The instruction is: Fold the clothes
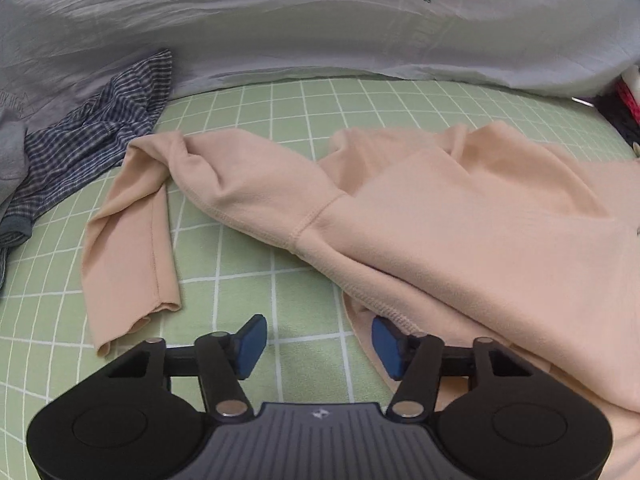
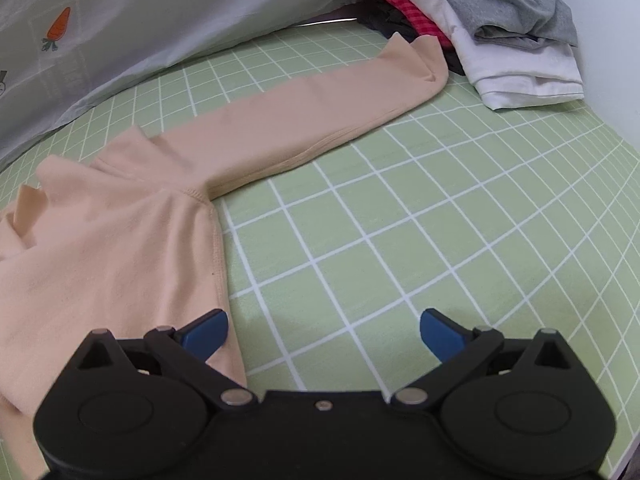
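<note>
A peach long-sleeved top (image 1: 460, 216) lies spread on the green checked sheet (image 1: 248, 256). In the left wrist view one sleeve (image 1: 128, 240) bends toward me at the left. My left gripper (image 1: 320, 346) hovers low at the top's side edge with its jaws partly apart. Its right pad (image 1: 387, 346) is at the seam, and only sheet shows between the pads. In the right wrist view the top (image 2: 104, 256) fills the left side, and its other sleeve (image 2: 312, 116) stretches up to the right. My right gripper (image 2: 324, 334) is wide open, its left pad (image 2: 208, 334) over the top's edge.
A pale quilt with carrot prints (image 1: 320, 32) bounds the far side. A blue striped garment (image 1: 92, 140) lies crumpled at the left. A stack of folded clothes (image 2: 512, 48), white, grey and red, sits at the far right by the sleeve's cuff.
</note>
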A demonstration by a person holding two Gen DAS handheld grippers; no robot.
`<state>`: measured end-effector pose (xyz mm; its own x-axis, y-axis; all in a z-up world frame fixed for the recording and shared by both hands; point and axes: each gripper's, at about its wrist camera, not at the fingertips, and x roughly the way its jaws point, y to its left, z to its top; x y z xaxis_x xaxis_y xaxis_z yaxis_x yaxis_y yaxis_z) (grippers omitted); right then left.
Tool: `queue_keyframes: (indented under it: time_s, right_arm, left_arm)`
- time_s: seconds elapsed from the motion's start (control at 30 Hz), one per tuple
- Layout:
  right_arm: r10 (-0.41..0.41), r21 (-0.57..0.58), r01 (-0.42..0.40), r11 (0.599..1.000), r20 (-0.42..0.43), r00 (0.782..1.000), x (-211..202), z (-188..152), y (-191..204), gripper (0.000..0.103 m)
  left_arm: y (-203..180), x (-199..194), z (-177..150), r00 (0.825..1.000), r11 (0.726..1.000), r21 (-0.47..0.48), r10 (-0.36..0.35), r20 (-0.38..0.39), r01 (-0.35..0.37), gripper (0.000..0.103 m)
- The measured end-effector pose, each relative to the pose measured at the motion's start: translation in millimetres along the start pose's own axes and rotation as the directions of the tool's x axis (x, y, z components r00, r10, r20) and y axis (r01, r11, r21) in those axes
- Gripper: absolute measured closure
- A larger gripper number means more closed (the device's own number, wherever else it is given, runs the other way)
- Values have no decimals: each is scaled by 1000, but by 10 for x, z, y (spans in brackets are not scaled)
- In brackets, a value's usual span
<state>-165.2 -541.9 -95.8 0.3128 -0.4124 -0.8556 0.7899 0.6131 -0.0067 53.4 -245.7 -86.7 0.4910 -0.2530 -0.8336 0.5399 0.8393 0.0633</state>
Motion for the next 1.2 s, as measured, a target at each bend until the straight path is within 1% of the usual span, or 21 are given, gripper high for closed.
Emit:
queue_keyframes:
  time_s: [0.13, 0.27, 0.37, 0.53, 0.57, 0.6, 0.63, 0.67, 0.77, 0.93, 1.2]
  right_arm:
    - [-8, -4, 8, 1000, -3, 1000, 55, 38, 45, 0]
    - [4, -24, -4, 1000, -9, 1000, 162, 158, 161, 0]
    - [20, -41, -20, 999, 0, 1000, 236, 281, 282, 0]
    - [32, -71, -31, 997, 7, 999, 371, 456, 463, 0]
    - [37, -69, -36, 997, 7, 999, 394, 483, 479, 0]
    - [41, -64, -41, 997, 5, 999, 411, 504, 484, 0]
    - [45, -58, -44, 997, 2, 999, 422, 514, 483, 0]
    - [48, -53, -48, 997, 1, 999, 427, 512, 475, 0]
    - [57, -42, -57, 997, 1, 998, 428, 492, 448, 0]
    - [57, -41, -57, 998, 3, 998, 399, 444, 410, 0]
    - [59, -39, -59, 997, 1, 998, 323, 326, 344, 0]
  left_arm:
    - [-43, 4, 5, 1000, 999, 42, 6, 18, -7, 52]
    - [-102, 27, 44, 999, 997, 79, -4, 35, 2, 53]
    - [-114, 66, 89, 999, 997, 77, -9, 35, 6, 52]
    - [-114, 113, 136, 999, 998, 48, -36, 35, 34, 53]
    - [-118, 114, 136, 998, 998, 32, -49, 34, 48, 61]
    - [-121, 115, 136, 997, 998, 15, -63, 33, 63, 76]
    - [-125, 116, 136, 997, 997, -1, -77, 32, 77, 84]
    - [-129, 117, 137, 995, 996, -18, -91, 32, 91, 93]
    - [-144, 113, 132, 993, 992, -50, -112, 27, 113, 98]
    - [3, 74, 78, 989, 978, -144, -151, 4, 150, 99]
    - [89, -153, -208, 993, 977, -187, -114, -39, 104, 99]
